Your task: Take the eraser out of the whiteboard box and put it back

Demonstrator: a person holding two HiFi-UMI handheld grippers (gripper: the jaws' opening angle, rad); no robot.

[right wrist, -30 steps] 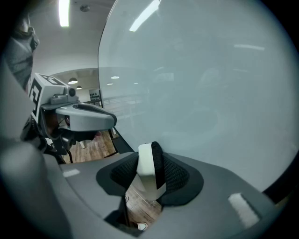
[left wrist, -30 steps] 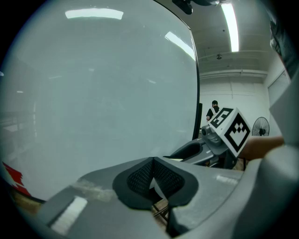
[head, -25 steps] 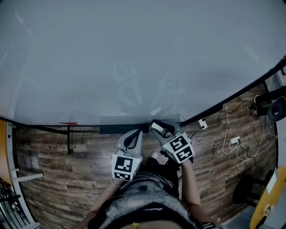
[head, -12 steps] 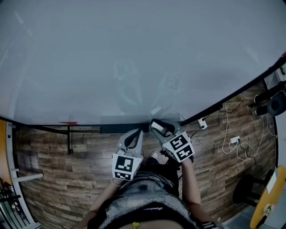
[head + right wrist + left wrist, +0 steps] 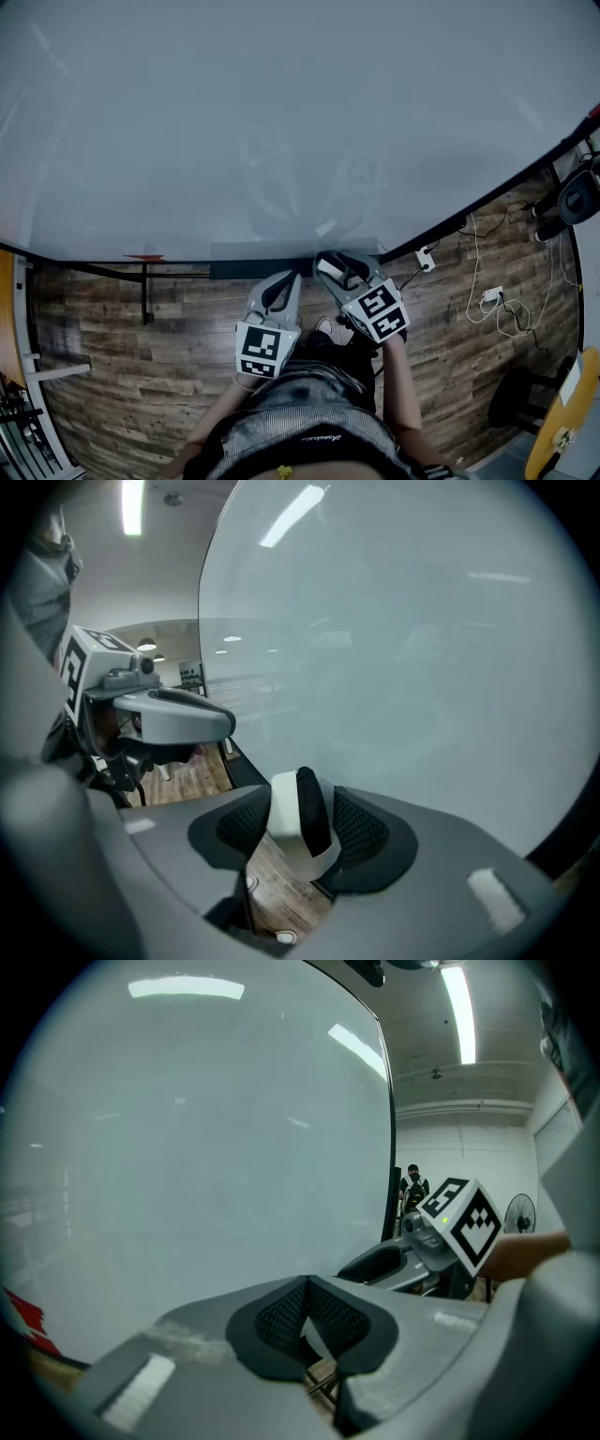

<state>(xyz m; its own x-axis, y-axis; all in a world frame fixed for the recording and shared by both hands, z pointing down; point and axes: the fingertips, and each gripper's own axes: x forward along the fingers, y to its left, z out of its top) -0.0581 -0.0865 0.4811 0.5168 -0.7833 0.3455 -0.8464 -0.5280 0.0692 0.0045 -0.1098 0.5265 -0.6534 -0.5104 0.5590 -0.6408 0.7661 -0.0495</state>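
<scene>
Eraser inside just-opening right hand-held gripper

no words, numbers or brand names can be read anywhere. head view, lower centre: the cube on the left gripper and the cube on the right gripper carry black-and-white square marker patterns, not letters. a faint line of print on the person's top, bottom centre, is too small to read.
</scene>
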